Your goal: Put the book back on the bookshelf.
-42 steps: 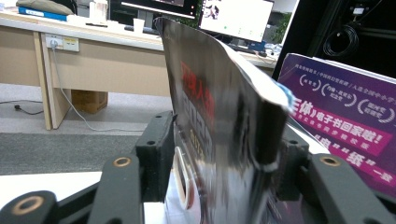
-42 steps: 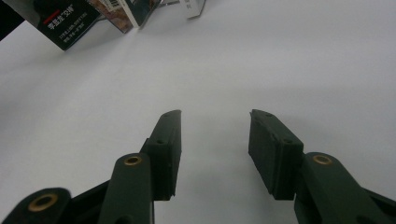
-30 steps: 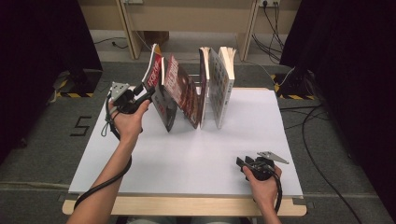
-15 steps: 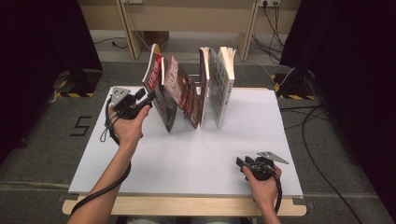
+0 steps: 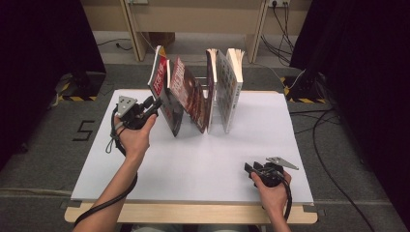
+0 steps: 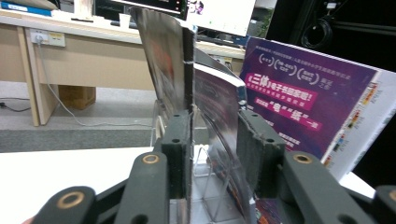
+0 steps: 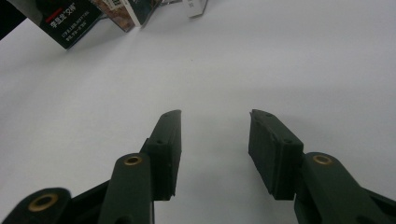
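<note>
The right gripper rests on the white table at the near edge, jaws apart on nothing; farther off, the left gripper has its jaws either side of the leftmost magazine, which stands on edge, leaning left, long axis upright; the left gripper view shows the left pad on its cover and a gap at the right pad; those jaws have just been closing; a purple book stands beyond.

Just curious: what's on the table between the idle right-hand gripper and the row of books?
Nothing: the high view shows bare white table between the right gripper and the books.
</note>
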`<state>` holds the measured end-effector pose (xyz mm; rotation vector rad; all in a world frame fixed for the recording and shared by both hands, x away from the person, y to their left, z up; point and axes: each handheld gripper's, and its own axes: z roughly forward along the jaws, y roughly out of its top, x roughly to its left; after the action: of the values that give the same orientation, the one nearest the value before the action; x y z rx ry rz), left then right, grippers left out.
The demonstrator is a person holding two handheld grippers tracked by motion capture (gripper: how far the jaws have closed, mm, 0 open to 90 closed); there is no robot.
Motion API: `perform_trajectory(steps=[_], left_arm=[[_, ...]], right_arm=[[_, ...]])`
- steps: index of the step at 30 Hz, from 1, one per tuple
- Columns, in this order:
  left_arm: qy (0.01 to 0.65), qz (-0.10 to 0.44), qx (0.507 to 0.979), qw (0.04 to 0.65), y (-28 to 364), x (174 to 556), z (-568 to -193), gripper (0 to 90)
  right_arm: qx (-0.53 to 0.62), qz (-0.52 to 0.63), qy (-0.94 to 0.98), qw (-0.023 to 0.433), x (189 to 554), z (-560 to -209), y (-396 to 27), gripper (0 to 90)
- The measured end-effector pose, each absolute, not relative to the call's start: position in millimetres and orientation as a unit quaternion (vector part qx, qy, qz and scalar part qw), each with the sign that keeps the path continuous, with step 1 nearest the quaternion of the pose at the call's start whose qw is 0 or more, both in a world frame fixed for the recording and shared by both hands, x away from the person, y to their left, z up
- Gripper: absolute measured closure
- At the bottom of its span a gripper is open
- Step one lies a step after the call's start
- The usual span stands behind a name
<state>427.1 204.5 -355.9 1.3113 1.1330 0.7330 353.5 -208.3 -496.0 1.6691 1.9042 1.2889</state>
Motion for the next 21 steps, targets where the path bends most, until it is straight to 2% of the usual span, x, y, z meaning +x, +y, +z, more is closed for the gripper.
perform_trajectory(steps=[12,21], left_arm=[[0.487,0.284,0.580,0.588,180.4,440.2,-358.9,65.8],[0.519,0.264,0.574,0.576,161.8,466.6,-361.3,65.0]], right_arm=[[0.577,0.448,0.666,0.153,353.6,-496.1,-208.5,55.0],[0.579,0.449,0.663,0.149,353.3,-496.1,-208.6,55.0]])
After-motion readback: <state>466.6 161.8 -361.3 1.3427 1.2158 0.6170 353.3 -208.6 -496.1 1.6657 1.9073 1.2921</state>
